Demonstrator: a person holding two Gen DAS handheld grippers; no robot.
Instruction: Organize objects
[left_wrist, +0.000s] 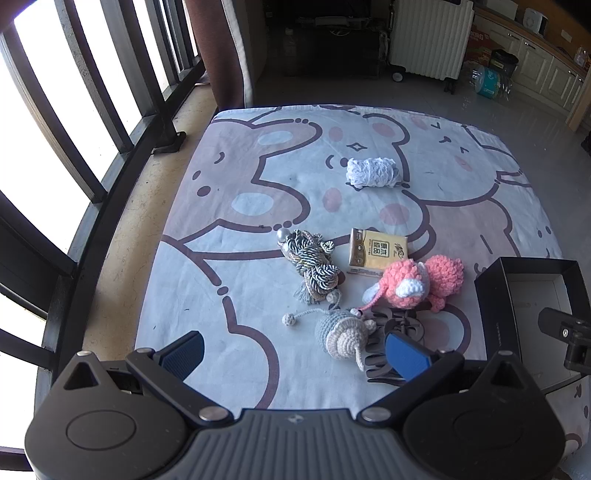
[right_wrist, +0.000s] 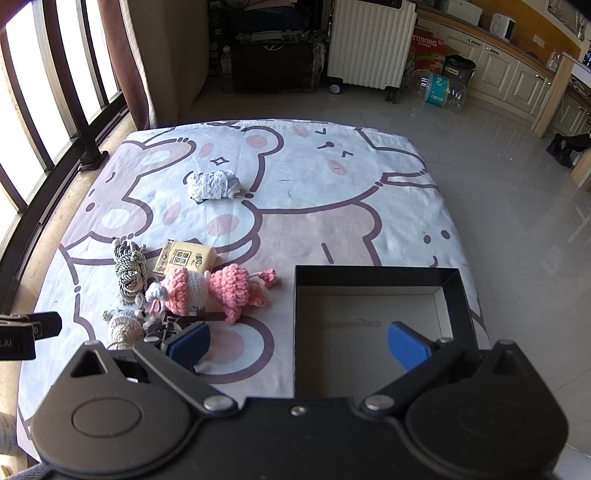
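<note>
On a cartoon-print cloth (left_wrist: 258, 206) lie a pink crochet toy (left_wrist: 413, 284), a yellow tissue pack (left_wrist: 376, 251), a grey-white cord bundle (left_wrist: 314, 266), a blue-and-cream crochet toy (left_wrist: 343, 332), a dark hair claw (left_wrist: 391, 325) and, farther off, a white rolled bundle (left_wrist: 373, 171). A black open box (right_wrist: 376, 317) stands on the right, with nothing visible inside. My left gripper (left_wrist: 295, 354) hovers open over the near cloth, just before the cream toy. My right gripper (right_wrist: 299, 343) hangs open above the box's left wall. Neither holds anything.
Dark window railings (left_wrist: 74, 147) run along the left, close to the cloth's edge. A white radiator (right_wrist: 369, 40), dark furniture, a water-bottle pack (right_wrist: 439, 90) and cream cabinets (right_wrist: 509, 77) stand beyond on the tiled floor. The left gripper's body (right_wrist: 26, 332) pokes into the right wrist view.
</note>
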